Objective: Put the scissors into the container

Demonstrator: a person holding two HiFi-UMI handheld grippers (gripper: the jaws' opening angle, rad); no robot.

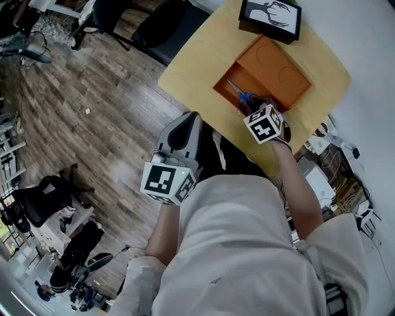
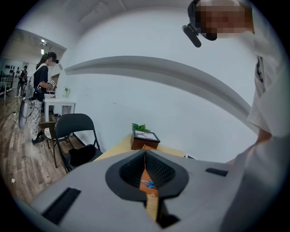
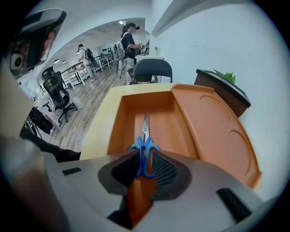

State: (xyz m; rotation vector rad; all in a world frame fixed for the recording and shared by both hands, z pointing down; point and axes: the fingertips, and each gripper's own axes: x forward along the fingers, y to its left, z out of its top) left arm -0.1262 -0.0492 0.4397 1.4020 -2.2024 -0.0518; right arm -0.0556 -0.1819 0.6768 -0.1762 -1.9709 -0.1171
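- Pale wooden table (image 1: 191, 62); orange container (image 1: 281, 71) at one o'clock.
- My right gripper (image 3: 144, 165) pinches the scissors (image 3: 145, 133) by their blue handles, blades toward twelve, low over the container's trough.
- My left gripper (image 2: 146, 174) is pressed together, empty.
- Placing step; next I'd lower and release.

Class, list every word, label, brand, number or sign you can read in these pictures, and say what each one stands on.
None can be read.
The left marker cube and right marker cube carry only black-and-white square patterns, no letters or numbers.
The framed picture shows a dark silhouette, with no caption.
The scissors and the orange container show no print.
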